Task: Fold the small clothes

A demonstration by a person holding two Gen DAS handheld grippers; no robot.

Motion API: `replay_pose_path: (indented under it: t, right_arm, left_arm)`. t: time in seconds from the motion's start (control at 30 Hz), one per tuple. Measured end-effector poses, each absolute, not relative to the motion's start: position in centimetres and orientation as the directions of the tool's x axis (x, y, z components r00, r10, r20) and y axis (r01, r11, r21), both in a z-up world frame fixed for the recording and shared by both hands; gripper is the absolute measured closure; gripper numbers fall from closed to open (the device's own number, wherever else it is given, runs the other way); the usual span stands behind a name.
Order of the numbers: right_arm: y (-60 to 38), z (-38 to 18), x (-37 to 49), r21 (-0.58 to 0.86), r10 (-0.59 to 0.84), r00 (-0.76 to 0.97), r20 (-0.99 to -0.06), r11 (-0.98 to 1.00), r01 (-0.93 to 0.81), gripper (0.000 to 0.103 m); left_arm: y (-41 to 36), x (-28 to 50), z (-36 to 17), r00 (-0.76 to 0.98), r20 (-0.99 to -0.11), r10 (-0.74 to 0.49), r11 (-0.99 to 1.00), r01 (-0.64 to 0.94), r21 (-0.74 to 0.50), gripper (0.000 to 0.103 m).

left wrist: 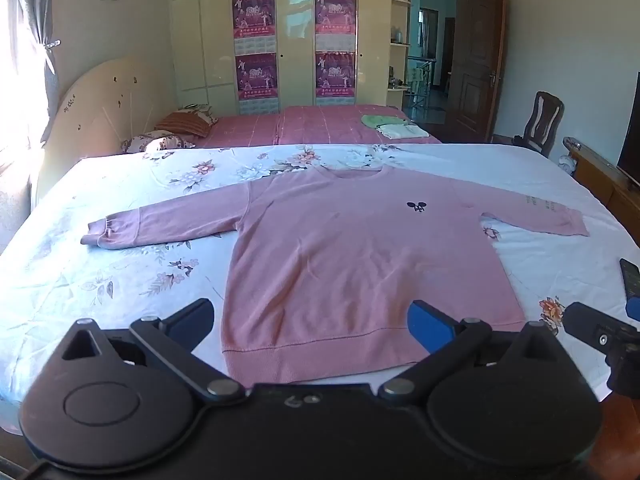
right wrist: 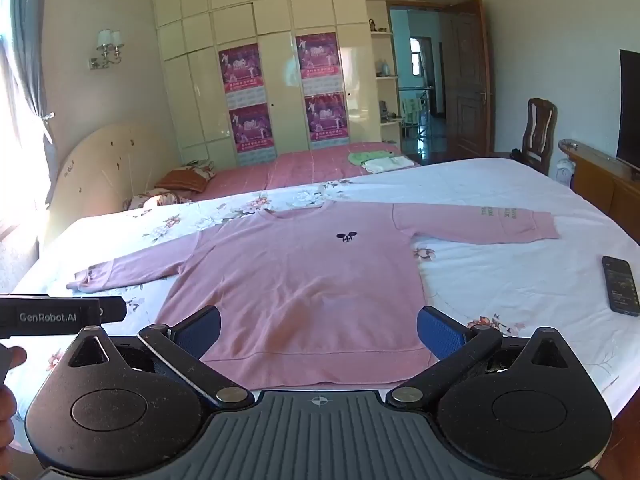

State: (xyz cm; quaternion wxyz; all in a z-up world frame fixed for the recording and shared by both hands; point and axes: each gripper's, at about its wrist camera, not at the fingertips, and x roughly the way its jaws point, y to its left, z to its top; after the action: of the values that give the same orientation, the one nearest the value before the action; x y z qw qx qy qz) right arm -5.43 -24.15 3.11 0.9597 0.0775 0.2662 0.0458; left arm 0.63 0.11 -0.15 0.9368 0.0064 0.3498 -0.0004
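Observation:
A pink long-sleeved sweatshirt [left wrist: 352, 256] [right wrist: 296, 280] lies flat on the floral bedsheet, front up, both sleeves spread sideways, with a small dark emblem on the chest. Its hem faces me. My left gripper [left wrist: 316, 320] hangs open above the hem, nothing between its blue pads. My right gripper [right wrist: 320, 334] is likewise open over the hem, holding nothing. In the right wrist view the left gripper's body [right wrist: 60, 316] shows at the left edge, with a hand below it. In the left wrist view, part of the right gripper [left wrist: 600, 332] shows at the right edge.
A dark phone [right wrist: 621, 285] lies on the sheet right of the sweatshirt. Behind is a second bed with a pink cover [left wrist: 320, 126] and folded clothes [left wrist: 394, 126]. A wooden chair [right wrist: 538, 136], a low cabinet with a screen, and a cream wardrobe stand beyond.

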Motion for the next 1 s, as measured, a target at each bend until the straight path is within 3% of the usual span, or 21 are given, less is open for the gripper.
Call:
replay_pose_path:
  t: [0.13,1.0]
  right_arm:
    - [-24.1,3.0,-5.1,0.18,0.134,0.856,-0.499,0.983,-0.049,0.0]
    - [-24.5,2.3,-4.8,0.189,0.133,0.823,-0.552,0.981,-0.032,0.0]
  left_arm:
    - [0.5,-0.8,0.7,0.791,-0.612,-0.003,1.0,0.011,0.009,0.0]
    - [-1.5,-1.4,-0.1,0.738,-0.674,0.012,0.999,0.013,0.031,0.0]
